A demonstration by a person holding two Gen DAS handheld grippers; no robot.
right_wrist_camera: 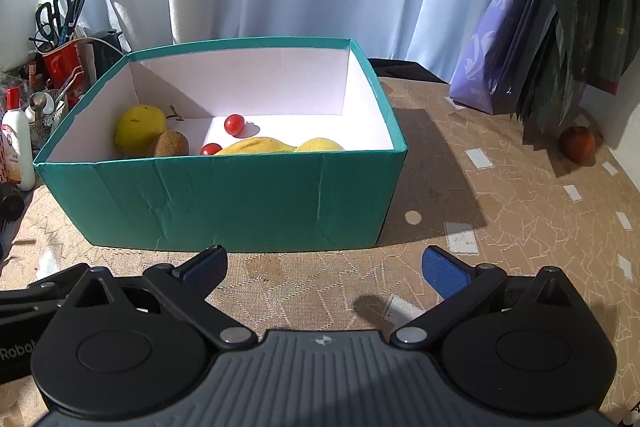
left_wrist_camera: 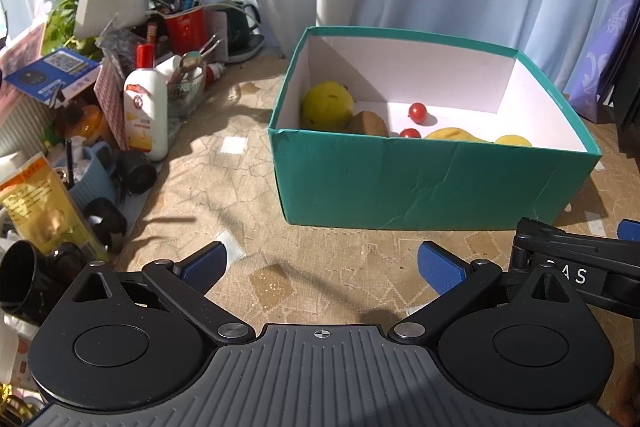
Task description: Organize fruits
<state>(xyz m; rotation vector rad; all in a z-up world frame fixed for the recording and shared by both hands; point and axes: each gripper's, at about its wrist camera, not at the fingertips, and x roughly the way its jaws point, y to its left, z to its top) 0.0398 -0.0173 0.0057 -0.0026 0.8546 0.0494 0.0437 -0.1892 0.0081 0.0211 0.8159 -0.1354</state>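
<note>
Both my left gripper (left_wrist_camera: 322,263) and right gripper (right_wrist_camera: 324,269) gape wide and empty — I'd send the right to the apple (right_wrist_camera: 577,143) by the bags, then drop it gently into the box (right_wrist_camera: 224,203).

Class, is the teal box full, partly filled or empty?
Partly filled. The box holds a pear, kiwi, two tomatoes, and banana; much white floor shows.
</note>
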